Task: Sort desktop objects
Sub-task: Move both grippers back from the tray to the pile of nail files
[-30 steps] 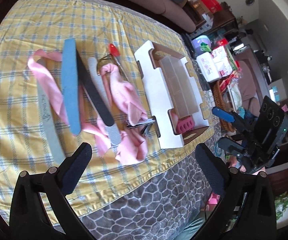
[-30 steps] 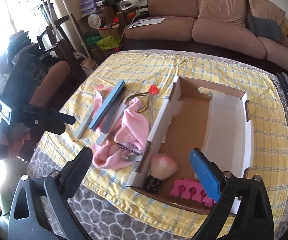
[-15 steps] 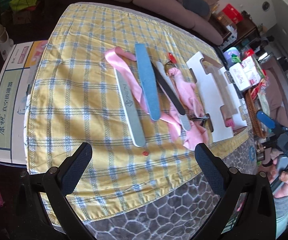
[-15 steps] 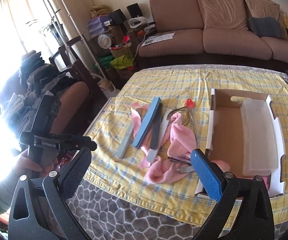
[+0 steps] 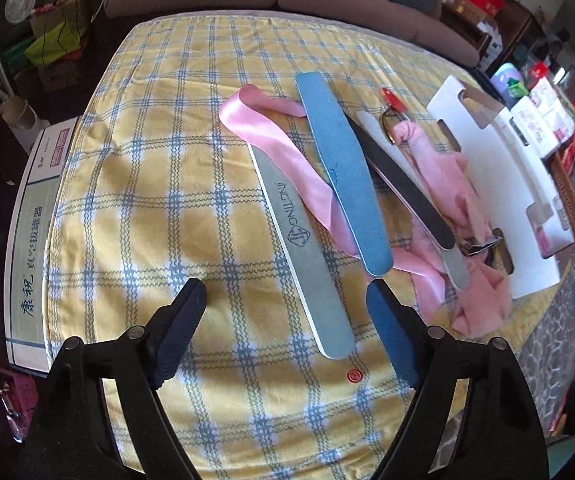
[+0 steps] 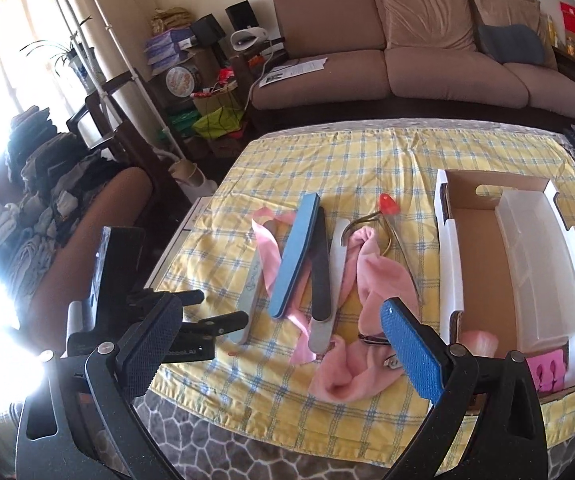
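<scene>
A home living room: a brown three-seat sofa stands at 12 o'clock behind the tabletop with its yellow plaid cloth, a potted plant sits by a bright curtained window at 10 o'clock, and folded laundry is heaped at 9 o'clock.

Your left wrist cam sits low and close over the counter's near edge, facing the sofa side. Your right one hangs farther back off that edge, and both catch the blue nail file.
</scene>
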`<state>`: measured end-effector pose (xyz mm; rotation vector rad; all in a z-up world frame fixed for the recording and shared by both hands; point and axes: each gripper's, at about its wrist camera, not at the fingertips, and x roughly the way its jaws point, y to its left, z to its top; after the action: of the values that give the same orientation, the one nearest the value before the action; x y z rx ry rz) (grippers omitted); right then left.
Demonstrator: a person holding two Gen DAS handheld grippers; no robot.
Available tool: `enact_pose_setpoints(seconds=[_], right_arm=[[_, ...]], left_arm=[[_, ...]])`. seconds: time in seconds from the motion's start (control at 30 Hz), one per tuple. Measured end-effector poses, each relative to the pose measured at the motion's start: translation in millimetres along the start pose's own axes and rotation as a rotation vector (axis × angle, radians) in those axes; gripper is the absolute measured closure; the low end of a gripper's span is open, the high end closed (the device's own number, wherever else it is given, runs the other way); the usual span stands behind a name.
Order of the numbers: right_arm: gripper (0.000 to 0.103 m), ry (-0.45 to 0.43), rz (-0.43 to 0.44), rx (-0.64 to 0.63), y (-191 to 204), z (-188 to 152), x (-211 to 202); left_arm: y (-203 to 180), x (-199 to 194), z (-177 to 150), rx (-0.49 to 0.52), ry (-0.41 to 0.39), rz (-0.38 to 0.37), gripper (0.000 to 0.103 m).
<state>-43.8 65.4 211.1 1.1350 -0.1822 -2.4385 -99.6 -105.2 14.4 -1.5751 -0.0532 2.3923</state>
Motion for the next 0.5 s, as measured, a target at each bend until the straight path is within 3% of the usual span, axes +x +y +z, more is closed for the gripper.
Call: enact_pose_setpoints(seconds=[0.13, 0.3, 0.33, 0.37, 0.4, 0.43, 0.5], right_arm=[[0.002, 0.002, -0.03, 0.025, 0.3, 1.4, 10.2], [0.002, 0.024, -0.088, 0.038, 5.5, 7.6, 23.3], [0.002, 0.028, -0.105, 0.04, 7.2, 9.3, 26.1], [0.002, 0.033, -0.119, 0.044, 9.0, 11.0, 29.3], [0.002, 0.036, -0.128, 0.046, 10.8, 13.1, 32.6], [0.002, 0.033, -0.138, 0.045, 13.0, 15.2, 34.9], [0.002, 0.026, -0.166, 0.038, 18.9, 19.9, 40.6]], left_arm=[[6.0, 6.3, 3.4, -0.013, -0.008, 0.033, 0.03], [15.4, 2.8, 5.4, -0.007, -0.007, 0.02, 0.049], [17.9, 1.3, 4.9, -0.007, -0.007, 0.01, 0.06], [21.3, -0.4, 3.5, -0.01, -0.008, 0.014, 0.081], [25.8, -0.2, 2.6, -0.012, 0.0, 0.031, 0.092], [31.7, -0.1, 0.6, -0.015, 0.007, 0.029, 0.098], [44.2, -3.2, -2.0, -0.045, 0.015, -0.011, 0.098]])
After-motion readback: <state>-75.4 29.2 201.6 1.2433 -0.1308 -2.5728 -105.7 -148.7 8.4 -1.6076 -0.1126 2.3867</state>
